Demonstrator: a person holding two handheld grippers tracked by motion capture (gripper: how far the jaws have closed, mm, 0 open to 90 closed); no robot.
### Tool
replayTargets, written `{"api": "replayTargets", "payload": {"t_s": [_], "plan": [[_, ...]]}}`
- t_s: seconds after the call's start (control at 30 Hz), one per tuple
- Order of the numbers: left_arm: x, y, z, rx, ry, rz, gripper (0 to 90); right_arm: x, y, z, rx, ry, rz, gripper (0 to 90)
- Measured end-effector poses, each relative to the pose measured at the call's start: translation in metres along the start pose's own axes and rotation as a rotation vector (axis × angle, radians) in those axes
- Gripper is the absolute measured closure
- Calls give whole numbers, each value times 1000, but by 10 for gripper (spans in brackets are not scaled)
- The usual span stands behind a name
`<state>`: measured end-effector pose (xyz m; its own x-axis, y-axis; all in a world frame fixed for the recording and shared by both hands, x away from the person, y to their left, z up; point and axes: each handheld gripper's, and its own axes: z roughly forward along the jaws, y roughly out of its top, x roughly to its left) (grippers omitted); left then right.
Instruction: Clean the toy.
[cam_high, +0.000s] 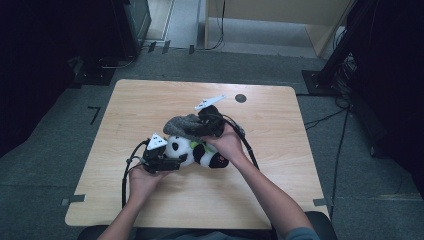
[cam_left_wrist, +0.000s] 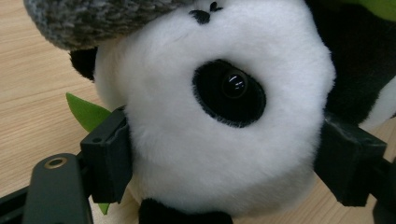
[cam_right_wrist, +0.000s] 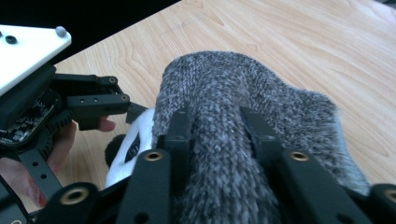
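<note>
High view: nearest the camera, the person's forearms come in from the bottom edge. The left tongs (cam_high: 170, 161) clamp the head of the panda (cam_high: 192, 150), which lies on its side near the middle of the bench (cam_high: 280, 165), long axis running left to right. The right tongs (cam_high: 202, 127) hold a grey hat (cam_high: 182, 125) just behind and above the head, touching it. The hat's opening seems to face the head, so the coming move likely pulls the hat toward the left tongs and down over the crown.

Left gripper view: the jaws press into the white head (cam_left_wrist: 219, 135) from both sides, holding it; the hat brim (cam_left_wrist: 93, 21) already overlaps the top of the head.

Right gripper view: the jaws pinch a fold of the hat (cam_right_wrist: 243, 112), narrow and gripping. The left tongs (cam_right_wrist: 133, 109) sit close by at the head, beyond the hat's left edge.
</note>
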<state>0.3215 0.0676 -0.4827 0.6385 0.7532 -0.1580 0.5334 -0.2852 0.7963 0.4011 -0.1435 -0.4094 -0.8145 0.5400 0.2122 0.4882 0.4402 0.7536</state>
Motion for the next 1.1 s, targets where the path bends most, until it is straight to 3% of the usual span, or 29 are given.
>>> {"api": "replayTargets", "payload": {"t_s": [0.1,0.3,0.37,0.5,0.73,0.83,1.1], "plan": [[1,0,0,0,3,-1,209,1,0,4,6,-27,-32,716],[1,0,1,-4,7,-11,225,-13,-3,2,33,-44,0,711],[1,0,1,-6,4,-12,225,-16,-4,-1,46,-69,-3,714],[1,0,1,-5,5,-3,225,-18,-4,-5,53,-78,-14,713],[1,0,1,-5,4,2,224,-18,-4,-16,40,-121,-34,718],[2,0,1,-8,-1,-2,222,-22,-4,-25,23,-157,-29,718],[2,-1,1,-15,-4,-6,209,-31,-8,-40,7,-188,9,718]]}}
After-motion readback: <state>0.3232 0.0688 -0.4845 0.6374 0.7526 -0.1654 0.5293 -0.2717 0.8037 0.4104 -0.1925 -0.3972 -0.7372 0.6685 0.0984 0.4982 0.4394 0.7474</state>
